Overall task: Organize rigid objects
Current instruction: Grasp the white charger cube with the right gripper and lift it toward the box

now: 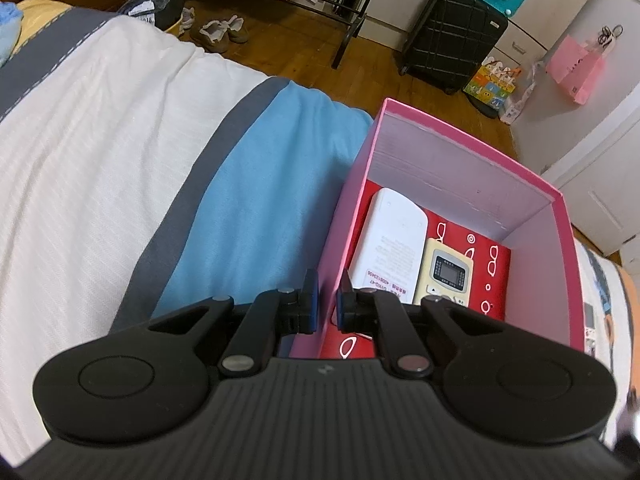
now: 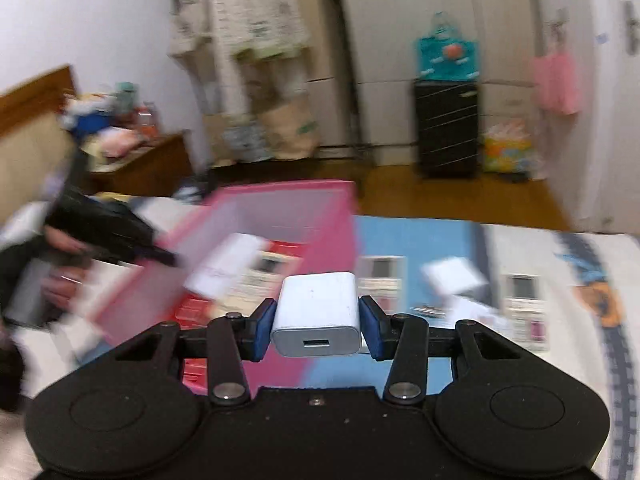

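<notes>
My left gripper (image 1: 327, 304) is shut on the near side wall of an open pink box (image 1: 460, 160) that stands on the bed. Inside the box lie a white slab-shaped device (image 1: 390, 236) and a cream handset with a small screen (image 1: 446, 272), both on a red carton with a glasses pattern (image 1: 494, 268). My right gripper (image 2: 318, 328) is shut on a white USB charger (image 2: 318, 304), held in the air just right of the pink box (image 2: 280, 200). The right wrist view is blurred by motion.
Several small boxes and devices (image 2: 452, 276) lie blurred on the blue and white bedspread (image 2: 424, 236) right of the box. A hand (image 2: 60, 248) with the other gripper is at the box's left. Beyond the bed edge are wooden floor, a black suitcase (image 1: 452, 36) and shoes (image 1: 218, 30).
</notes>
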Available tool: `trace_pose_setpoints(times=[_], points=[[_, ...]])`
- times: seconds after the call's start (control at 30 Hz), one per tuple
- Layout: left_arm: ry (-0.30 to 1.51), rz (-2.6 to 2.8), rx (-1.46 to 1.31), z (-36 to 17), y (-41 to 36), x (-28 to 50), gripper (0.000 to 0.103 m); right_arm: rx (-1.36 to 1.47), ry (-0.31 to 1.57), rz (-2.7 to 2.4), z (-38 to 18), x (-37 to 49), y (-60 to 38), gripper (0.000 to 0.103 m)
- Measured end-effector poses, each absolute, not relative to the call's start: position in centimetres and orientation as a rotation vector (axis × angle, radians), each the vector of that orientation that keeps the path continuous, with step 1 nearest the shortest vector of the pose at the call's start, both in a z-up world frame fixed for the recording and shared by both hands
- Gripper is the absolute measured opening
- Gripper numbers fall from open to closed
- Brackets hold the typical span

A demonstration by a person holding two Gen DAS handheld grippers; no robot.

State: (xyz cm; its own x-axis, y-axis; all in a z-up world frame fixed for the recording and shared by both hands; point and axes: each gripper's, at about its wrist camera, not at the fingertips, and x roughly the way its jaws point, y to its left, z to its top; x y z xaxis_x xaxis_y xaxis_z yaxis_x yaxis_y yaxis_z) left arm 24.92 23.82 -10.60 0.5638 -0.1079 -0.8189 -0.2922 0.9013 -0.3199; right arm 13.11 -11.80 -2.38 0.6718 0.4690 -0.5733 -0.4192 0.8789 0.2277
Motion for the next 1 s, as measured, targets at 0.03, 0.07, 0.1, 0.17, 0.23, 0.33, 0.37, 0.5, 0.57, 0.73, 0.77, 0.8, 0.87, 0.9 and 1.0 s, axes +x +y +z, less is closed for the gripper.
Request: trace_pose_setpoints(times=[0.03,0.07,0.1,0.17,0.23,0.33,0.37,0.5,0.57,0.73,0.77,0.8,0.87,0.9,1.0], points=[[0.975,0.112,-0.454,-10.6,23.8,24.9,0.008,0.102,0.669,0.535,-1.7,13.0,-11.1,0.050],[0.975,0.111,-0.454,-10.6,23.8,24.9,0.008,0.121,0.667,0.572,-1.1,12.9,-10.3,0.050],[0.975,0.110,-0.452,-10.5,23.7,24.9,0.008,0.133,0.677,0.612,-0.8,13.1,-9.2,0.050],[0.974,0.110,-0.450,-10.5,23.7,24.9,0.008,0.154,0.729,0.664,-1.0,13.9,-7.2,0.050],[0.974,0.107,-0.452,-10.5,23.7,24.9,0.008,0.162,0.793,0.703,-1.7,15.2,-4.9,0.050],[0.973,0.099,-0.469,-10.6,24.1,24.7,0.009,0.156,0.887,0.711,-3.6,17.3,-1.7,0.050],[0.974,0.097,-0.474,-10.6,24.2,24.7,0.009,0.159,0.923,0.705,-4.4,18.1,-0.9,0.050],[0.972,0.090,-0.484,-10.8,24.6,24.8,0.009,0.223,1.075,0.684,-7.1,20.3,1.3,0.050],[0.971,0.086,-0.485,-10.8,24.7,24.8,0.009,0.246,1.117,0.684,-7.9,20.9,2.3,0.050],[0.971,0.081,-0.496,-11.0,24.9,24.8,0.010,0.255,1.153,0.669,-9.4,21.8,4.2,0.052],[0.971,0.081,-0.498,-11.0,24.9,24.8,0.010,0.265,1.150,0.656,-9.9,22.0,4.2,0.053],[0.971,0.080,-0.499,-11.0,24.9,24.8,0.010,0.281,1.163,0.636,-10.4,22.3,4.0,0.054],[0.971,0.079,-0.495,-11.0,24.9,24.8,0.010,0.317,1.195,0.622,-11.3,22.5,3.5,0.053],[0.970,0.080,-0.494,-11.0,24.9,24.8,0.010,0.338,1.192,0.629,-11.3,22.4,3.1,0.054],[0.971,0.083,-0.491,-11.1,24.8,24.9,0.010,0.346,1.165,0.644,-10.2,22.0,2.1,0.055]])
